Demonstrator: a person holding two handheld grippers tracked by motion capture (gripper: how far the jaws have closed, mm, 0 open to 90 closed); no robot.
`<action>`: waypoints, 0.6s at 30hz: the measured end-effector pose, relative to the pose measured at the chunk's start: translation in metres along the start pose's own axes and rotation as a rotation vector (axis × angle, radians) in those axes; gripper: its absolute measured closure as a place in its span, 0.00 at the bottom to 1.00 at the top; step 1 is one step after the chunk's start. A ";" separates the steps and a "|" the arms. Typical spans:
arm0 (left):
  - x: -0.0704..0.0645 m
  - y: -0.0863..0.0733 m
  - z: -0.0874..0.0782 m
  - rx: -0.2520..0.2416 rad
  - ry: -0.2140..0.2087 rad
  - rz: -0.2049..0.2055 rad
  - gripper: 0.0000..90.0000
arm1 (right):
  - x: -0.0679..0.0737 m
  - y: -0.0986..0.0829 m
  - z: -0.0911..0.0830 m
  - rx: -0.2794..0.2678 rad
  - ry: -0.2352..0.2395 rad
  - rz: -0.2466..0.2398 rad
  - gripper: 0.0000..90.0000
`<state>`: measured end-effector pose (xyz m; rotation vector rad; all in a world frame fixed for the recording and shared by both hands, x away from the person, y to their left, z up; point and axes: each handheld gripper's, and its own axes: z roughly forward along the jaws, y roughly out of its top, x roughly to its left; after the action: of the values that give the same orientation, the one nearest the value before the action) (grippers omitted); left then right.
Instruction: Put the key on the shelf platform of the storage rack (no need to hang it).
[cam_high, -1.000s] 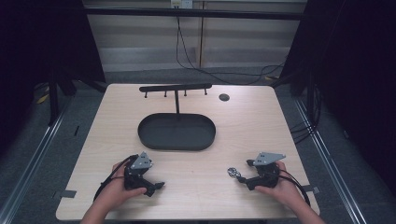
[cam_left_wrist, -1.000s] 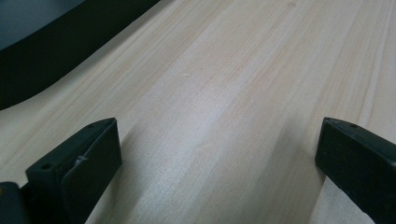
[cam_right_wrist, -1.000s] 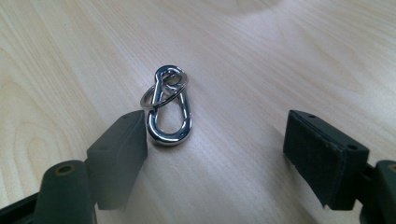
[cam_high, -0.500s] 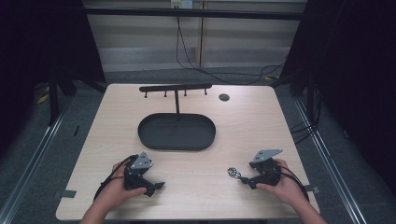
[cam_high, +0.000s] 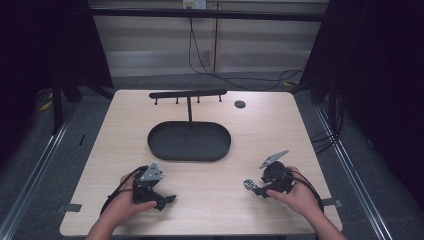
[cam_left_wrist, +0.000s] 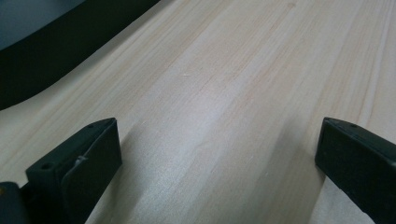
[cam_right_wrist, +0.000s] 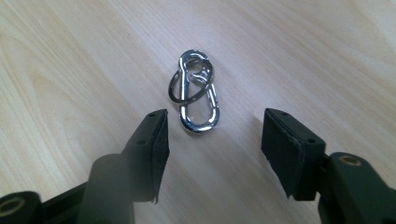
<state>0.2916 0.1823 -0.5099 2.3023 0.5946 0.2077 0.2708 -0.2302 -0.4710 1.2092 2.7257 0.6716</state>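
A small silver carabiner (cam_right_wrist: 198, 94) with a key ring through its top lies flat on the wooden table (cam_high: 125, 130). In the high view the carabiner (cam_high: 248, 184) sits just left of my right gripper (cam_high: 256, 190). That right gripper (cam_right_wrist: 215, 135) is open, its jaws on either side of the clip's lower end, apart from it. My left gripper (cam_high: 169, 201) rests near the table's front left, and in its own view the left gripper (cam_left_wrist: 219, 154) stands wide open over bare wood.
A black oval tray (cam_high: 189, 141) sits mid-table with a black hook rack (cam_high: 188, 94) standing behind it. A small dark disc (cam_high: 240, 104) lies at the back right. Cables hang off the table's far side.
My right gripper has shifted left toward the carabiner, closing the gap until its jaws flank the clip. The left gripper has stayed put.
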 end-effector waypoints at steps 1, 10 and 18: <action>0.000 0.000 0.000 0.000 0.000 0.000 0.00 | 0.001 0.002 0.000 0.010 0.001 -0.010 0.49; 0.000 0.000 0.000 0.000 0.000 0.000 0.00 | 0.011 0.017 0.009 0.104 -0.011 -0.068 0.54; 0.000 0.000 0.000 0.000 0.000 0.000 0.00 | 0.014 0.028 0.015 0.144 -0.011 -0.084 0.55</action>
<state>0.2916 0.1823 -0.5099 2.3026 0.5944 0.2080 0.2840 -0.1981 -0.4710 1.1131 2.8398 0.4648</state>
